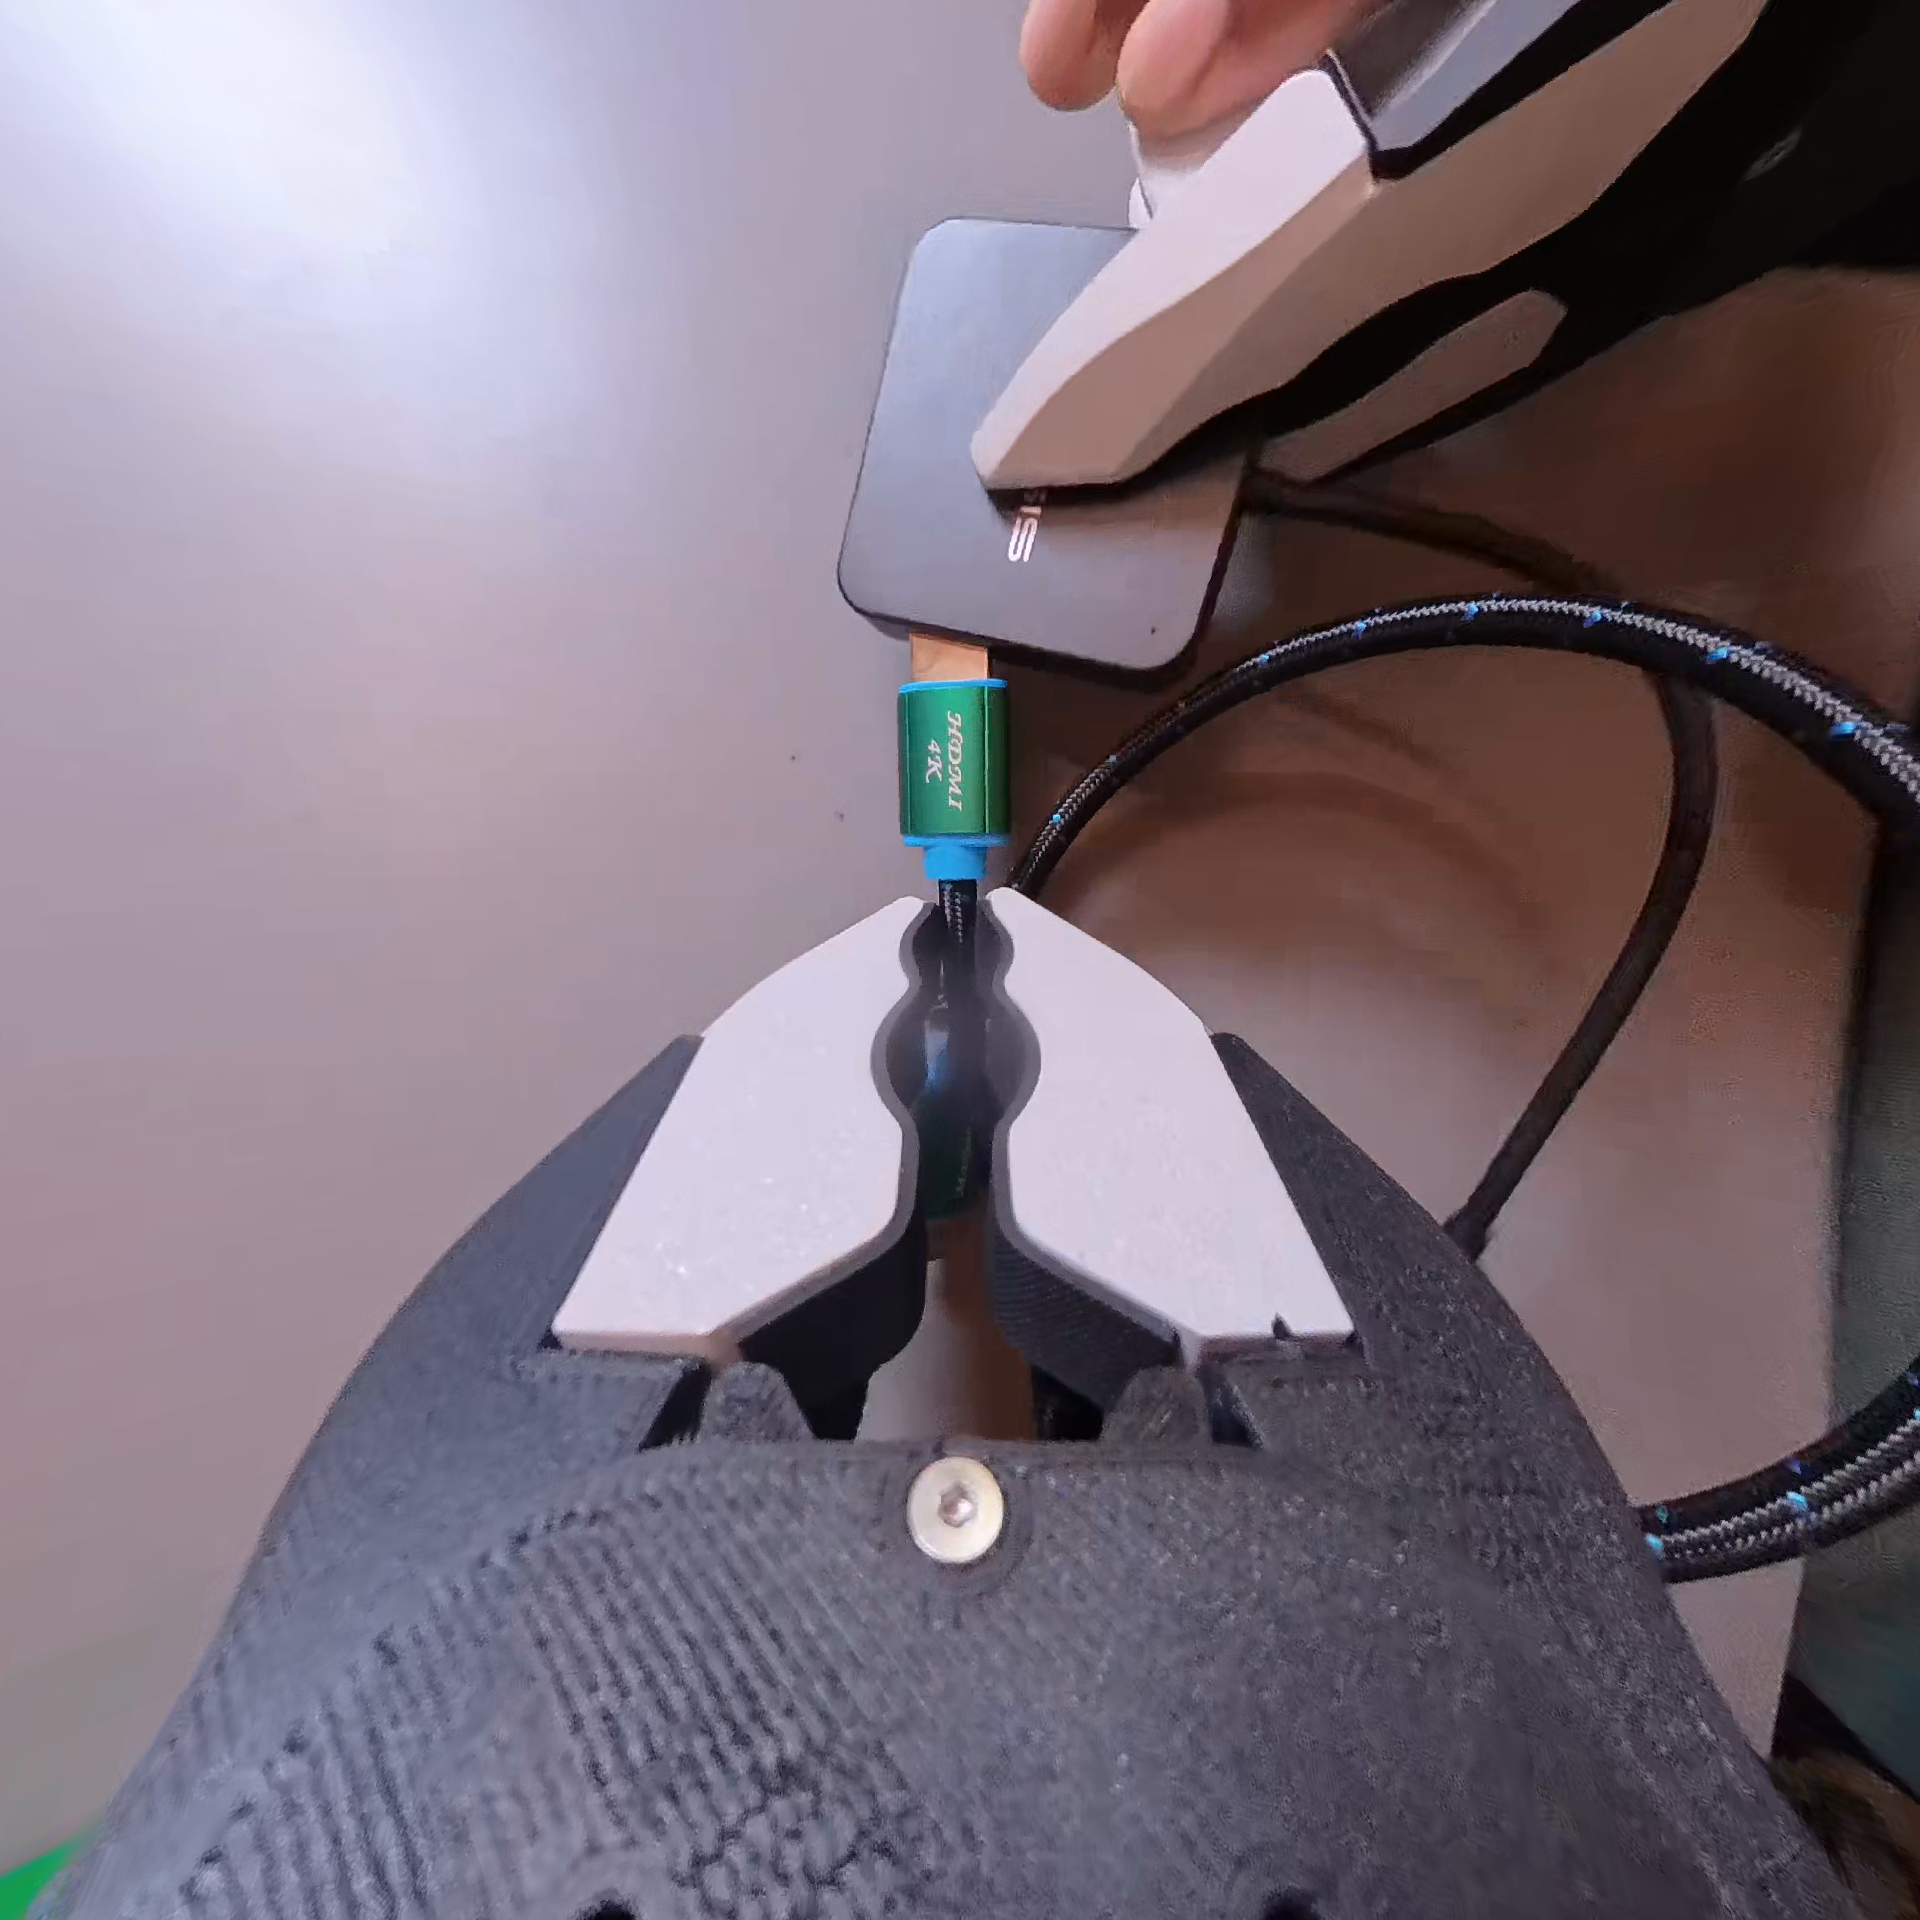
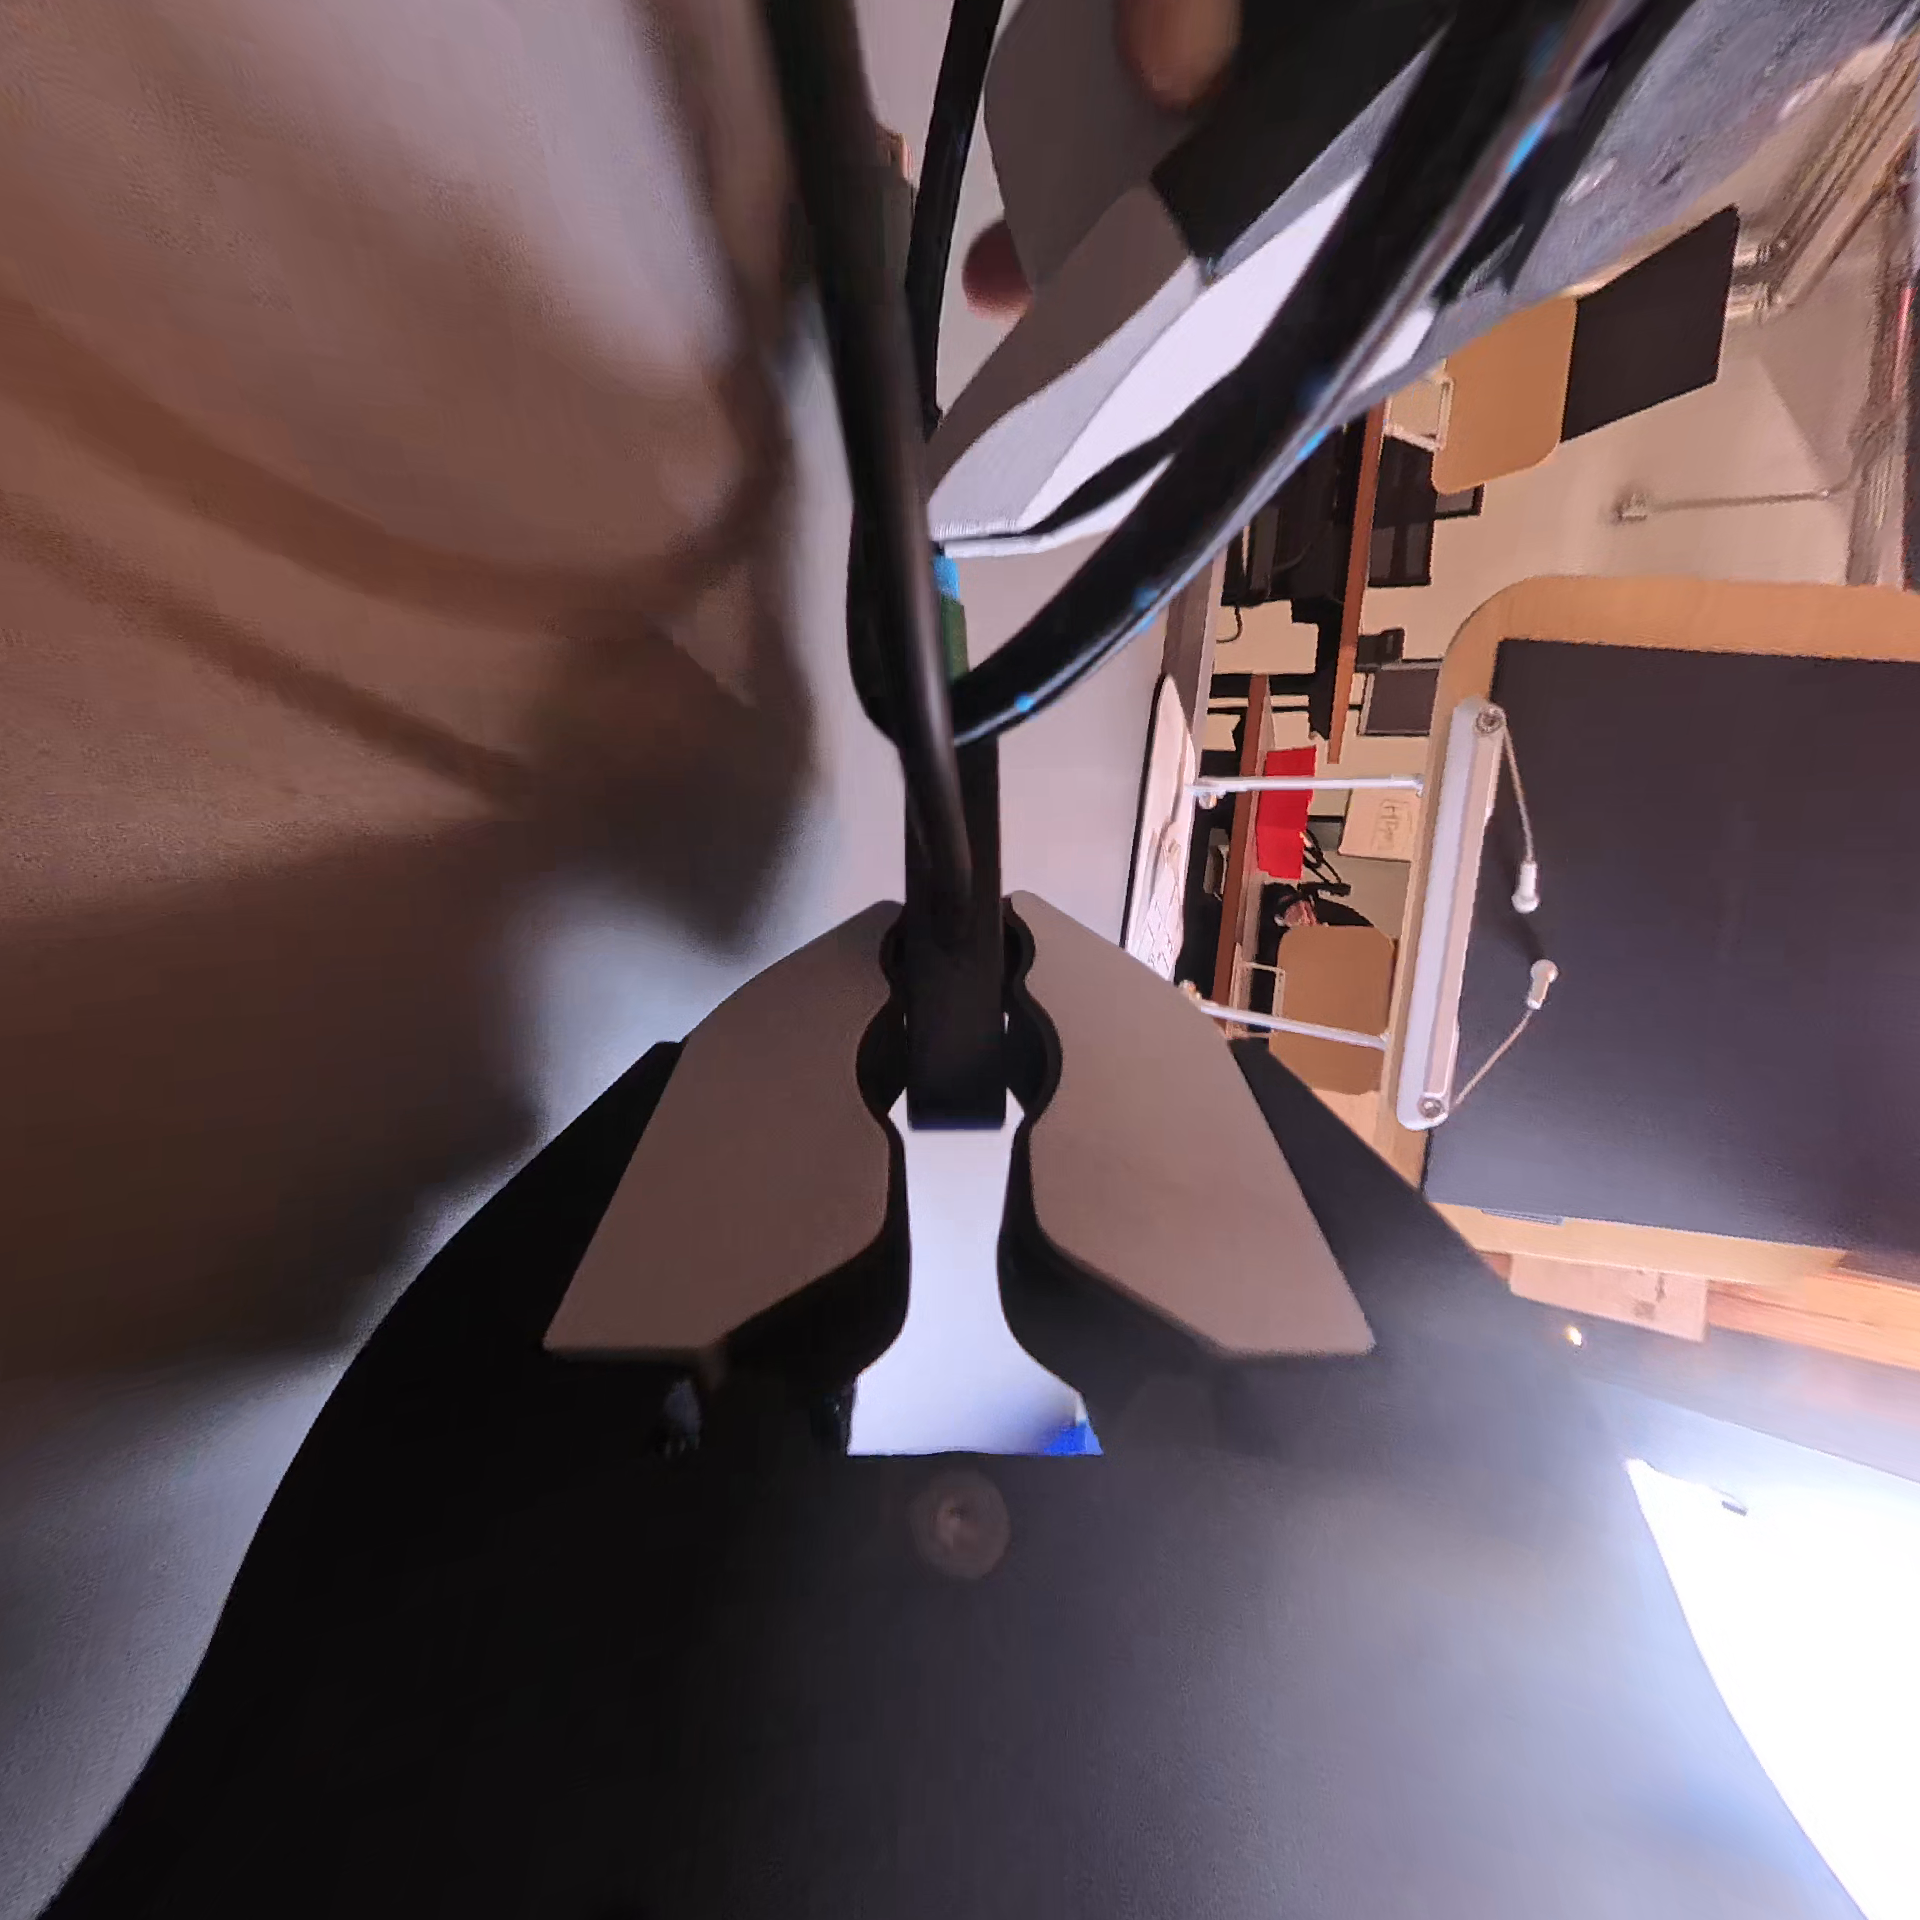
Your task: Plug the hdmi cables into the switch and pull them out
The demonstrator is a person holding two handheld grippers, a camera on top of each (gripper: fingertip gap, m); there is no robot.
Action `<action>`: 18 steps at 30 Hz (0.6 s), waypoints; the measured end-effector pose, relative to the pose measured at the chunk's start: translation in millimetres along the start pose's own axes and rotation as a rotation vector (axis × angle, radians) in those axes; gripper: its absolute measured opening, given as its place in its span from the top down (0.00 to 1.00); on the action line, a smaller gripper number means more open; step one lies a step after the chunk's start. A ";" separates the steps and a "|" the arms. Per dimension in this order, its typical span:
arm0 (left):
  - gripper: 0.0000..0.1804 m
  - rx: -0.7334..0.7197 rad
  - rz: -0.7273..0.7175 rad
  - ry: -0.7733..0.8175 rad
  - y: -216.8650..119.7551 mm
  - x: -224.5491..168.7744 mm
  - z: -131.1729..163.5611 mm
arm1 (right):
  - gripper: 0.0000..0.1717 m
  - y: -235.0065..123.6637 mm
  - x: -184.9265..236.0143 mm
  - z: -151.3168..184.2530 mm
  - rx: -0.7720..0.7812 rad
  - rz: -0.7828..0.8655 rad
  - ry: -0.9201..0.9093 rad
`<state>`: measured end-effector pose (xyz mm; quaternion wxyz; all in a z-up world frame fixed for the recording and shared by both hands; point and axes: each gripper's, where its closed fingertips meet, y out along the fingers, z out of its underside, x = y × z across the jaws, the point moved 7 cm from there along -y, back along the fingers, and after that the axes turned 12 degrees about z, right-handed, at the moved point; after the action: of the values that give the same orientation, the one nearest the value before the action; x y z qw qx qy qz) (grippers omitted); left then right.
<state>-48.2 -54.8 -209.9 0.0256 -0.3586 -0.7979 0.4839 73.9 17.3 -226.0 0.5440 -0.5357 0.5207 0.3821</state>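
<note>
Left gripper (image 1: 958,902) fingers clamped on a black braided cable (image 1: 1351,665), pinched right behind the green connector (image 1: 951,764) with blue trim. The connector's metal plug sits partway in the edge of a flat black box (image 1: 956,457), some bare metal showing between the two. Right gripper (image 2: 956,914) fingers clamped on that box edge-on; from the left wrist view its grey fingers (image 1: 1164,343) grip the box's upper right corner. Both held up in the air, in front of a plain pale wall (image 1: 364,623). The cable loops round to the right of the left gripper, blue-flecked. A hand (image 1: 1143,52) shows at the top behind the right gripper. Tan fabric (image 1: 1455,935) on the right, blurred.
</note>
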 end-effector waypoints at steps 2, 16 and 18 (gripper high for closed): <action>0.97 0.025 0.005 0.044 1.6 -3.3 0.5 | 0.92 -2.6 -0.2 -4.0 -0.033 -0.006 0.018; 0.96 0.023 0.228 0.236 12.4 -14.0 9.3 | 0.88 -9.8 7.4 -0.1 -0.160 -0.171 0.138; 0.96 0.019 0.242 0.247 12.9 -14.7 9.5 | 0.90 -9.8 9.6 -1.5 -0.156 -0.183 0.125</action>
<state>-33.9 -67.2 -220.6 0.0682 -0.5085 -0.7350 0.4434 84.8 13.2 -233.3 0.4998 -0.6445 0.4711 0.3361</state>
